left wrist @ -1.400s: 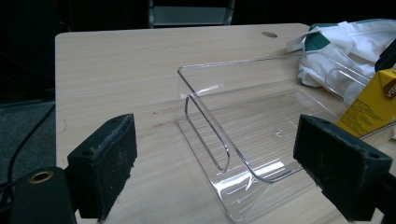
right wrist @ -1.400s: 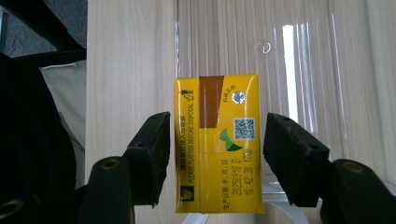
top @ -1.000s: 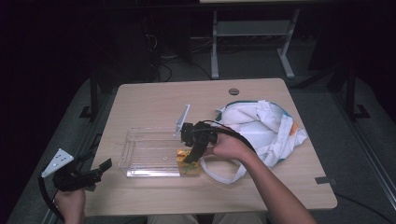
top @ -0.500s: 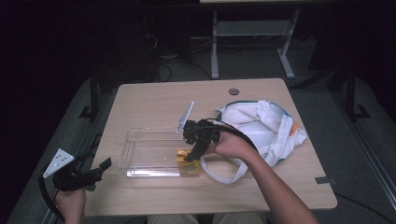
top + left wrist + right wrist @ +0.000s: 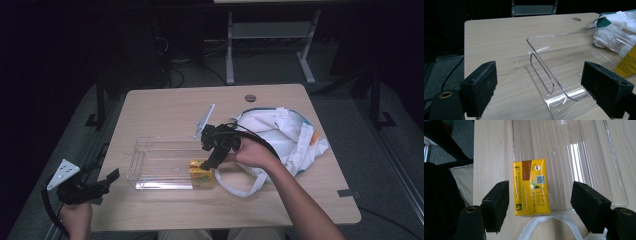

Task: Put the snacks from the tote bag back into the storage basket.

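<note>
One yellow packet (image 5: 531, 187) lies flat at the right end of one clear tray (image 5: 150, 170) on the table (image 5: 165, 105), one white bag (image 5: 285, 135) just beside it. Both tools are spread and empty: my right tool (image 5: 540, 206) hangs above the packet, a jaw on either side; my left tool (image 5: 107, 181) waits near the table's left edge, apart from the tray. I judge the packet placed; next I'd lift the right tool clear and turn to the bag.

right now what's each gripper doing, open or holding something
Left gripper: open, holding nothing, facing the clear plastic tray.
Right gripper: open, empty, above the yellow rectangular packet.
</note>
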{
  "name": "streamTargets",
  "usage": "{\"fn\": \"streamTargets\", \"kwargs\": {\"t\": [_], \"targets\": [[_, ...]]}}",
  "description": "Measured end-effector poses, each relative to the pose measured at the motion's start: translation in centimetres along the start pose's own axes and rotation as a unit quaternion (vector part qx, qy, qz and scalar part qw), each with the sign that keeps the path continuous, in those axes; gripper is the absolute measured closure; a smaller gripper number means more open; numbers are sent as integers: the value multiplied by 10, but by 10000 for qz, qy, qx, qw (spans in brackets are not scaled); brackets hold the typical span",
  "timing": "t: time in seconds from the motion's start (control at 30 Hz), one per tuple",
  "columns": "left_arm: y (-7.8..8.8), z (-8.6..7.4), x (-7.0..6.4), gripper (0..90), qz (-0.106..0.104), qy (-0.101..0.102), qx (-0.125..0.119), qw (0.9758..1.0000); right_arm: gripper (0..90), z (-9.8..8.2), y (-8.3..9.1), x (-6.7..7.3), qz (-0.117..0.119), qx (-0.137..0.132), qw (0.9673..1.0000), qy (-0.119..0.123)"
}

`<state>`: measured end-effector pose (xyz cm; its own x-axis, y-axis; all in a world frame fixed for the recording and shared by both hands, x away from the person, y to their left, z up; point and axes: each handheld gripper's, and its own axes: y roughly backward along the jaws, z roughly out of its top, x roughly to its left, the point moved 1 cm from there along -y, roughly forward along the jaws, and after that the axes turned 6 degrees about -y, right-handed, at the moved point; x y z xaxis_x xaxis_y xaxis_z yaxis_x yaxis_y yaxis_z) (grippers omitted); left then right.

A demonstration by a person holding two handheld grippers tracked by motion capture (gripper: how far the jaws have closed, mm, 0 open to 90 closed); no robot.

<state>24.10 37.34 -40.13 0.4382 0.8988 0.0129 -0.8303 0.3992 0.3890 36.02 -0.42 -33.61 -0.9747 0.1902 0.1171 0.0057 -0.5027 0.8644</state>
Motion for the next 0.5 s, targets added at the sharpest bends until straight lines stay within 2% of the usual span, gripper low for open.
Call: {"fn": "streamTargets", "kwargs": {"t": [0.5], "targets": [[0,0,0,130,7,7,11,10000,307,-8,10,-6,-90,-84,9999,-84]]}}
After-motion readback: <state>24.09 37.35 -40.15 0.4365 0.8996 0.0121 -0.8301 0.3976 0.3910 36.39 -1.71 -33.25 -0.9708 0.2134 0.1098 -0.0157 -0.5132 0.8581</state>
